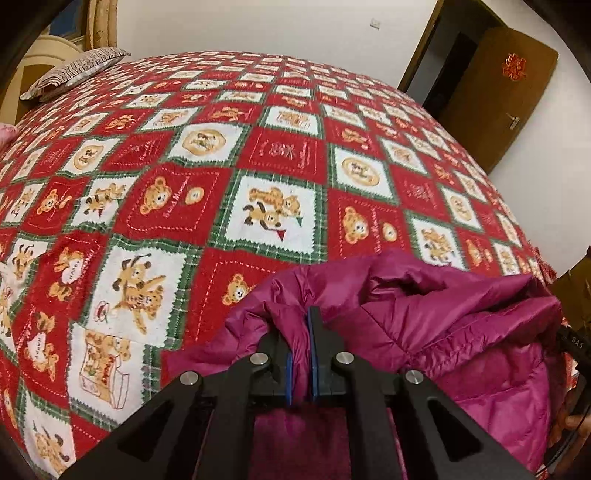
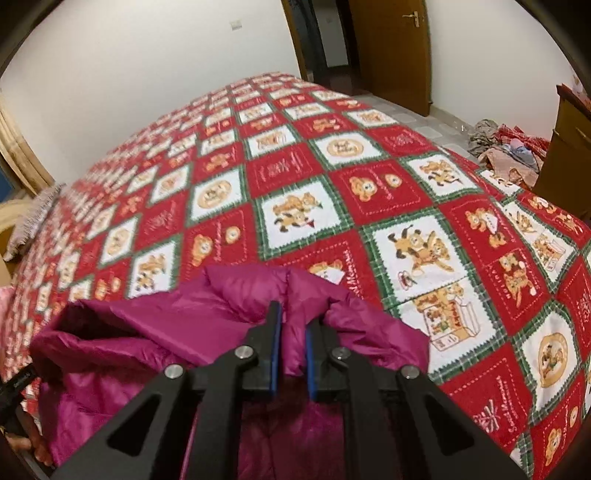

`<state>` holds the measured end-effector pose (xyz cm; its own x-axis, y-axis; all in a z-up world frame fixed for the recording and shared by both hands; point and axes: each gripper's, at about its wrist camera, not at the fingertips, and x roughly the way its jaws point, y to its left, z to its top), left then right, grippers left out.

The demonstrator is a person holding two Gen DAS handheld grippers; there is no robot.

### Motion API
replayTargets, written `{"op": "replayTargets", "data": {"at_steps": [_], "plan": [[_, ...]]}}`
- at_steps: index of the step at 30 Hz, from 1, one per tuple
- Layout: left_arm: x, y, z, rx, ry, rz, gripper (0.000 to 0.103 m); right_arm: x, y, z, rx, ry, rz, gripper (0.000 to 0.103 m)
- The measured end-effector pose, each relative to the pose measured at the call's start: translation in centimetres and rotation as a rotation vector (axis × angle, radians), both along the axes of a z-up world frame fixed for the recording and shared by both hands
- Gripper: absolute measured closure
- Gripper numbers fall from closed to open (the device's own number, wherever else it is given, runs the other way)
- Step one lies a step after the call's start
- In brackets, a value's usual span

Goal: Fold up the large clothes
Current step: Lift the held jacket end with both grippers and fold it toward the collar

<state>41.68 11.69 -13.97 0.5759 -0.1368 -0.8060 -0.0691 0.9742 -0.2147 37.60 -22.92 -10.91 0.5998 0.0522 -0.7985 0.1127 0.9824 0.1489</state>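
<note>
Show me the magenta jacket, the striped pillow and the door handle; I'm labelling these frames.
magenta jacket (image 1: 443,325), left wrist view, on its quilted outer shell.
striped pillow (image 1: 74,72), left wrist view, on its top face.
door handle (image 2: 410,16), right wrist view, on the metal lever.

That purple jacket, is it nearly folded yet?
Not nearly. Done: the left claw and the right claw each pinch an edge of the jacket. In hand: it hangs bunched at the near edge of the bed. Left: spreading it flat and every fold.
</note>
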Motion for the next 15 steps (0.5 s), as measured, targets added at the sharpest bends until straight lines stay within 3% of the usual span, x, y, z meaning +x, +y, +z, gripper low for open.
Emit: {"op": "replayTargets", "data": {"at_steps": [5,7,11,12,13,15], "plan": [[-0.1,-0.5,-1.2,0.044,-0.037,0.002,0.095,0.7,1.5,-1.5,-0.098,-0.006,0.017,0.086],[-0.5,0.0,-1.0,0.009,-0.060,0.013,0.095,0.7,2.0,-1.9,-0.136,-0.024,0.021,0.084],[-2.1,2.9,1.1,-0.139,-0.121,0.037,0.094,0.1,2.5,-2.0,-0.156,-0.084,0.026,0.078],[-2.4,3.5,1.8,-0.161,-0.134,0.039,0.094,-0.1,2.3,-1.8,-0.133,-0.092,0.046,0.074],[-2.8,4.2,2.7,-0.183,-0.147,0.038,0.093,-0.4,1.9,-1.3,-0.089,-0.099,0.068,0.060],[-3.3,5.3,4.6,-0.200,-0.157,0.035,0.092,-1.4,1.0,0.2,-0.006,-0.153,0.075,0.044]]}}
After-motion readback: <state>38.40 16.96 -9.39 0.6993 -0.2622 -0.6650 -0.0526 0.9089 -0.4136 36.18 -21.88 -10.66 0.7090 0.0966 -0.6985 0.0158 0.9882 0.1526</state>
